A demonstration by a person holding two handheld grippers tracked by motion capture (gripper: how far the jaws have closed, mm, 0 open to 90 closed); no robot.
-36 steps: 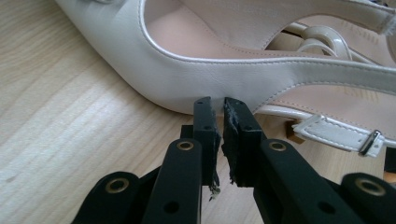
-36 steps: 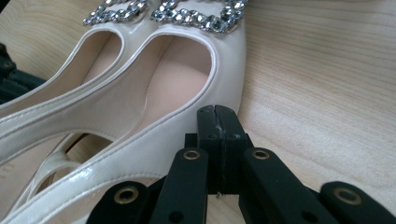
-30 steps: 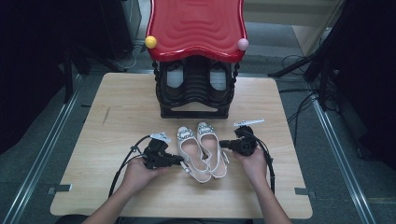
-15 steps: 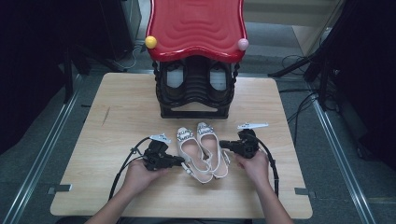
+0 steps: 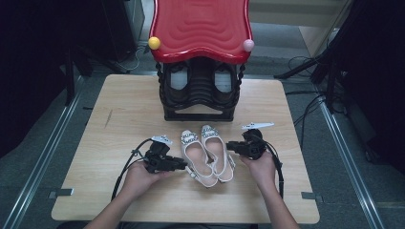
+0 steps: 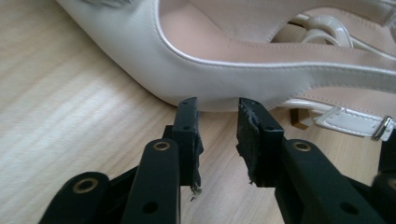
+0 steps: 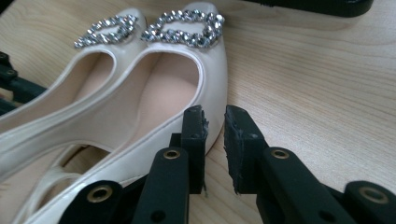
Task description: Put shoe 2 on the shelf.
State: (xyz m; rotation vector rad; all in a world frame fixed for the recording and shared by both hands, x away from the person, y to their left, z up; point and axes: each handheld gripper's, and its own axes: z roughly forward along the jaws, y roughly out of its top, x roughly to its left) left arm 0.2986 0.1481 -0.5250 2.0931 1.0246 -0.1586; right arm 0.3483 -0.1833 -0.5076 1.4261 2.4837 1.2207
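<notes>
Pair of cream-white leather slingback shoes (image 5: 208, 153) with rhinestone buckles on the toes, side by side on the light wooden table (image 5: 119, 119), between the two sets of fingers. Left gripper (image 5: 180, 164) just off the outer side of the left shoe (image 6: 243, 70), jaws lately parted, nothing between them, fingertips (image 6: 189, 112) close to the shoe's lower edge, not gripping it. Right gripper (image 5: 231, 146) likewise released, jaws lately widened, left fingertip (image 7: 195, 122) beside the right shoe (image 7: 154, 102), gap bare. Beyond the fingertips and the toes, black ribbed plastic stand (image 5: 199, 93) under a red wavy top (image 5: 200, 28).
</notes>
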